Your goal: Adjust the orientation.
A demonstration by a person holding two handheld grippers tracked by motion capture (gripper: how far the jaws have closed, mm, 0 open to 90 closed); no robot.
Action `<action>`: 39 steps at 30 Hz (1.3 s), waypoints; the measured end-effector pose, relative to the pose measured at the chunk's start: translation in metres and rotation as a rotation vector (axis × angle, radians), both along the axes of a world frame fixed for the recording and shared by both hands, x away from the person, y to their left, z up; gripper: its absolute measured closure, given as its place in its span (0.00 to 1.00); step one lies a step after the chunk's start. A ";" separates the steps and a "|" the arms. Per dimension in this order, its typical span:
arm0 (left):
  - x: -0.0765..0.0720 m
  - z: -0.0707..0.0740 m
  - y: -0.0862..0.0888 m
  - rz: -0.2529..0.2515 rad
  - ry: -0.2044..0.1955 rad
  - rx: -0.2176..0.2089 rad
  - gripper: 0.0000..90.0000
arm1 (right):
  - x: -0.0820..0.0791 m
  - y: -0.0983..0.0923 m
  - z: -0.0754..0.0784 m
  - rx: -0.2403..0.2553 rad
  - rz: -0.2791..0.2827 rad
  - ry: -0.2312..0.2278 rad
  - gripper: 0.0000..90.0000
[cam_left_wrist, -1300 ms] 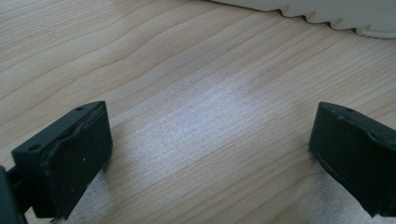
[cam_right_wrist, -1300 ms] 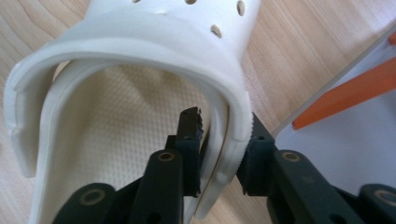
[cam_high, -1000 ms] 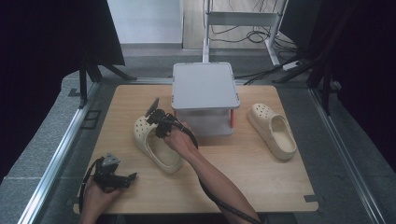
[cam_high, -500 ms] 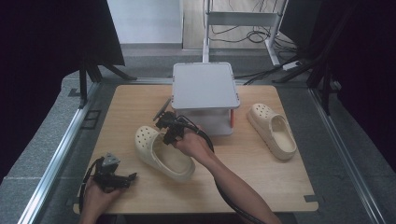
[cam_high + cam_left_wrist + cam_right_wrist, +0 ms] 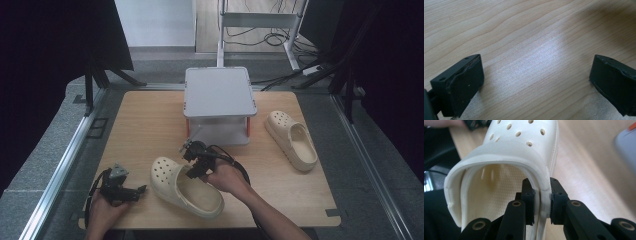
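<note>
Dragged nearer the wooden table's (image 5: pixel 145 125) front edge, the clog (image 5: pixel 187 187) sits clamped in the right gripper (image 5: pixel 541 202); left gripper (image 5: pixel 536 82) gapes.

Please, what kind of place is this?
Probably a lab or recording bench, not a home: a wooden table on a metal frame, dark curtains around it, and loose cables on the floor behind.

clog's (image 5: pixel 506 157) heel cut off below, left gripper (image 5: pixel 536 82) jaw tips cropped

A wooden table (image 5: pixel 145 125) carries a grey box (image 5: pixel 218 92) on legs; two cream clogs — one (image 5: pixel 186 186) near, one (image 5: pixel 291 139) right.
</note>
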State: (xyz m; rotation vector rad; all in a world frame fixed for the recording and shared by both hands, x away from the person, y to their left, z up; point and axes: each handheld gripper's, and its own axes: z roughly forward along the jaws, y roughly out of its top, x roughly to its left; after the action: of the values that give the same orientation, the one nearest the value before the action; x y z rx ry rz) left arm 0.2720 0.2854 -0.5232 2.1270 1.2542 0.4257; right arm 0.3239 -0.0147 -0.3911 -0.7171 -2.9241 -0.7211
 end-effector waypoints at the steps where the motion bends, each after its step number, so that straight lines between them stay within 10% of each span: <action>1: 0.000 0.000 0.000 0.000 0.000 0.000 0.00 | -0.003 -0.003 -0.004 0.001 0.007 0.001 0.85; 9: 0.000 0.000 0.000 0.000 -0.001 0.000 0.00 | -0.018 -0.017 -0.040 -0.009 0.019 0.005 0.85; 22: 0.000 0.000 0.000 0.000 0.000 0.000 0.00 | -0.018 -0.034 -0.029 0.003 0.065 0.005 0.66; 39: 0.000 0.000 0.000 -0.001 -0.004 0.002 0.00 | 0.013 -0.121 -0.010 0.004 -0.134 -0.082 0.24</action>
State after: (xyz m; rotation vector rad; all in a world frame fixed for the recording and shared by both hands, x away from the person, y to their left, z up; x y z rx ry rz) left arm 0.2721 0.2854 -0.5233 2.1273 1.2512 0.4306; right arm 0.3372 -0.1352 -0.4013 -0.9118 -2.9689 -0.7847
